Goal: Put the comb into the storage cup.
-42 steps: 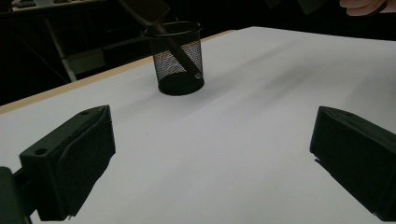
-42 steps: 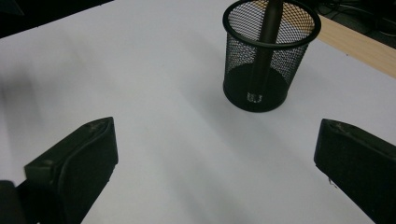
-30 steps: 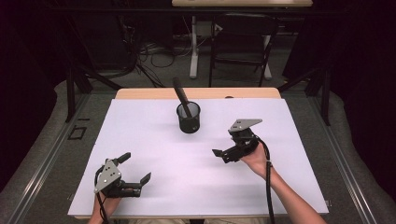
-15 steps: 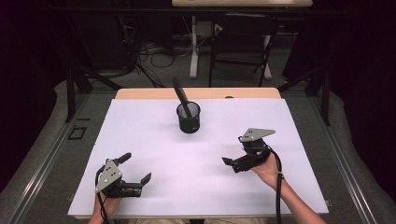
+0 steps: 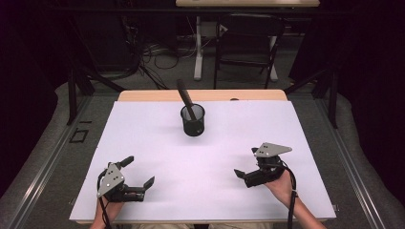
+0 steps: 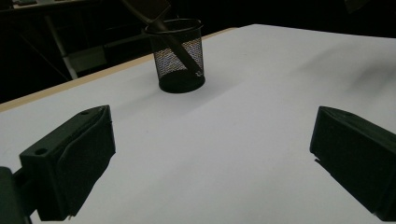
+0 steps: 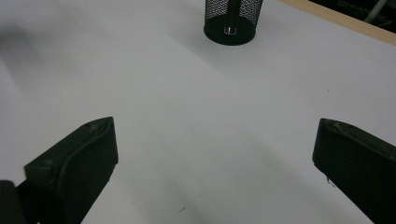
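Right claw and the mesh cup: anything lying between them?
Nothing: bare white tabletop separates the right claw from the mesh cup, seen in the right gripper view.

Behind the surface

A white surface (image 5: 296,143) with a wooden far edge; beyond it, a dark floor with tangled cables (image 5: 153,52), a chair (image 5: 246,45) and a white desk leg (image 5: 197,47).
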`<state>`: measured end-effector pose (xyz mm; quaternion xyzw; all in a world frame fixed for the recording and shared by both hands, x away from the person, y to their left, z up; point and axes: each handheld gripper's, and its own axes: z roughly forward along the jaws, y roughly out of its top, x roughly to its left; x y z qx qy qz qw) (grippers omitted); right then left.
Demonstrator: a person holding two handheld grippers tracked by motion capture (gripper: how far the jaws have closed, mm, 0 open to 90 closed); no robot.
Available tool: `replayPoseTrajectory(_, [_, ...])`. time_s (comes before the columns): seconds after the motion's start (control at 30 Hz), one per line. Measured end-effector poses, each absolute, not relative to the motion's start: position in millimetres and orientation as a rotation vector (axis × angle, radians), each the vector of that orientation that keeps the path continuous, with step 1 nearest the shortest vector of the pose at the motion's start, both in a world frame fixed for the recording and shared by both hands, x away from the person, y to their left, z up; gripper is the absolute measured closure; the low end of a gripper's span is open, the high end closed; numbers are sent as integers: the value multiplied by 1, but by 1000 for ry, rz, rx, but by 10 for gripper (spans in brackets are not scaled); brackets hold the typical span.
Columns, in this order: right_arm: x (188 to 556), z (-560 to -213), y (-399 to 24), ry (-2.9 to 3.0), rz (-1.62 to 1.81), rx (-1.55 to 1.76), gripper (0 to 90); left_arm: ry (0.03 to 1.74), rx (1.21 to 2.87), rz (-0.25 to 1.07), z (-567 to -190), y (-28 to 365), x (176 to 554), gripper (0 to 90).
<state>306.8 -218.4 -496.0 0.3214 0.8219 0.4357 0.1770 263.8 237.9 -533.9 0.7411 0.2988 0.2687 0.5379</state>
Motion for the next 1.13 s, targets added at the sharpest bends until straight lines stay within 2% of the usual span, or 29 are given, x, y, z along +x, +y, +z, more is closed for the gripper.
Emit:
replayPoseTrajectory(0.67, [267, -513, -241, 2248, 1242, 942, 0, 713, 1767, 637, -535, 238, 265, 1])
replayPoseTrajectory(1.13, [254, -516, -248, 2199, 1282, 931, 0, 708, 1773, 640, -534, 238, 265, 1])
